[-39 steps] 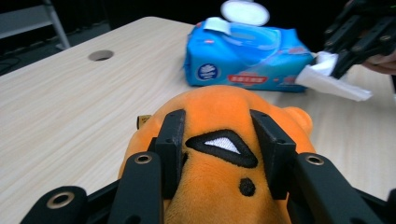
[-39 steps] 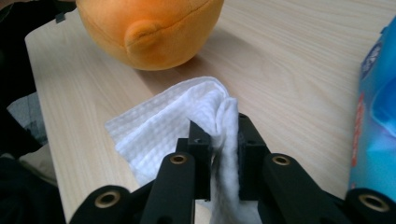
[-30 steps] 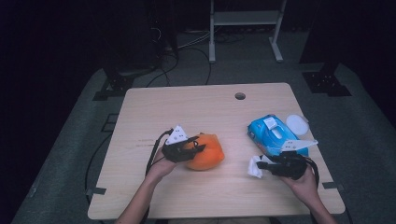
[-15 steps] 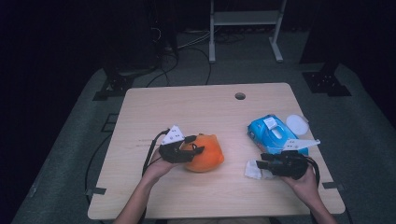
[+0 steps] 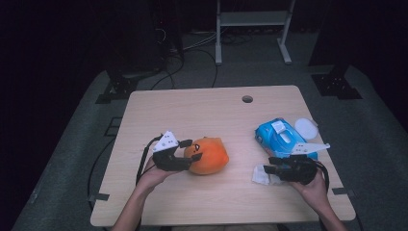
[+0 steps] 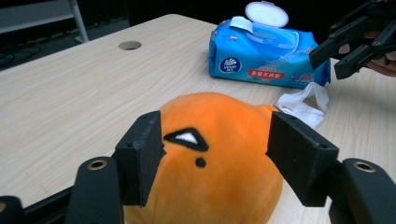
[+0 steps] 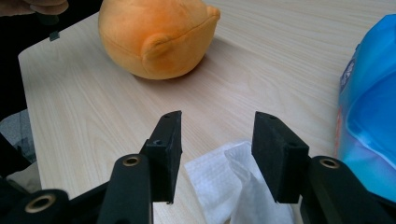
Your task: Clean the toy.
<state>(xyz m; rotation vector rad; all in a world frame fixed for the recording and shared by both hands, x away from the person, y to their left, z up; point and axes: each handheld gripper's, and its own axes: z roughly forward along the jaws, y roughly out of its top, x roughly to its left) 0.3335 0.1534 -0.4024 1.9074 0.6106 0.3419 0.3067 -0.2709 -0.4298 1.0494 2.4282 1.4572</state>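
An orange plush toy (image 5: 211,155) with a small face lies on the wooden table (image 5: 192,110), left of centre. My left gripper (image 5: 191,150) stands open, its jaws wide on either side of the plush (image 6: 215,196) without squeezing it. At the right, a crumpled white wipe (image 5: 260,175) lies on the table beside a blue wet-wipe pack (image 5: 279,137) whose lid is flipped open. My right gripper (image 5: 267,166) is open, and the wipe (image 7: 224,186) lies just below and between its jaws. The right gripper view has the plush (image 7: 154,37) farther off.
A round cable hole (image 5: 247,99) sits near the table's far edge. The pack's white lid (image 5: 306,127) hangs toward the right edge. Beyond the table are dark floor, cables and a metal stand (image 5: 250,29).
My left hand and gripper have slid a little to the left, and the plush has barely shifted. The right gripper stays over the wipe.
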